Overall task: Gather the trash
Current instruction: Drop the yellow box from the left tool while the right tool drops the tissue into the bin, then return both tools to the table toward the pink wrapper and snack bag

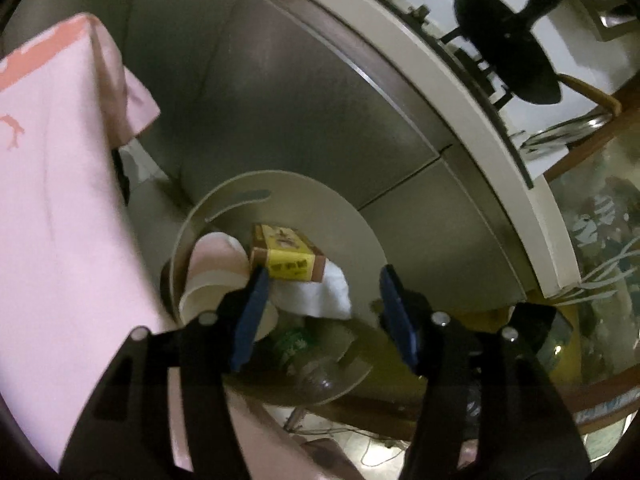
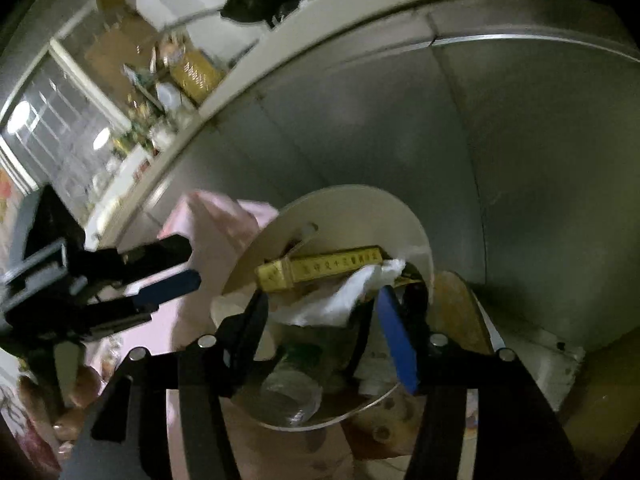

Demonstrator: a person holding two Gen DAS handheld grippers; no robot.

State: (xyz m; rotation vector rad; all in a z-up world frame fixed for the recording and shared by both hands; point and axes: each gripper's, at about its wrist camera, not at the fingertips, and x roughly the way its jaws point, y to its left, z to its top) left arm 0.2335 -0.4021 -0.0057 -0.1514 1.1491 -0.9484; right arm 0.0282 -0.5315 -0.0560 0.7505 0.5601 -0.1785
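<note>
A round beige trash bin point(image 1: 320, 184) point(image 2: 360, 196) sits below both grippers. On top of its contents lies a yellow box point(image 1: 292, 258) point(image 2: 336, 266) beside a crumpled white tissue point(image 1: 320, 296) point(image 2: 340, 300). A paper cup point(image 1: 212, 280) and a clear plastic bottle point(image 1: 316, 368) point(image 2: 292, 392) with a green label lie lower in the bin. My left gripper point(image 1: 323, 276) hangs open over the bin, its left pad close to the box's corner. My right gripper point(image 2: 322, 294) is open above the tissue, holding nothing. In the right wrist view the left gripper point(image 2: 188, 260) reaches in from the left.
A pink cloth point(image 1: 60, 200) point(image 2: 216, 220) hangs close on the bin's left side. Behind the bin stands a steel cabinet front point(image 1: 280, 100) under a white counter edge point(image 1: 460, 92). A black pan point(image 1: 504, 40) rests on the stove above.
</note>
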